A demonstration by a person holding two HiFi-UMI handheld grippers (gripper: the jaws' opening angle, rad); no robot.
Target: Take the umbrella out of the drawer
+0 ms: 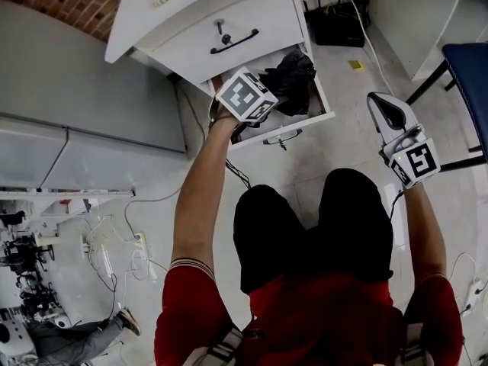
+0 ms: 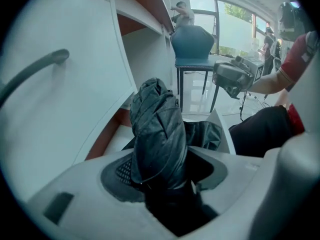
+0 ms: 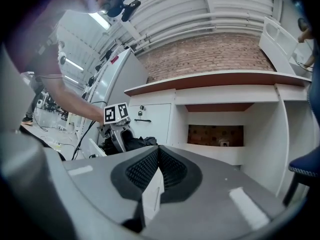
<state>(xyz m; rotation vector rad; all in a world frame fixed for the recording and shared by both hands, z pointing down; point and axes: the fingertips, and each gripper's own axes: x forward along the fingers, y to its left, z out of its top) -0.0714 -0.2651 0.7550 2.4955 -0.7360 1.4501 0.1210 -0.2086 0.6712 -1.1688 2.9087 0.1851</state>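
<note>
Right gripper, mid-right of frame, jaws pressed together on nothing, hangs over bare floor with loads of space. Further up at centre, left gripper is clamped round the black folded umbrella, over the open drawer, between its side walls.

The left gripper reaches down into the open drawer. Its tip is sunk in the black folds of the umbrella, which bunches just beyond it. Past the gripper is a closed drawer with a black handle. The right gripper hangs well apart to its right, over the floor, near a blue chair.
</note>
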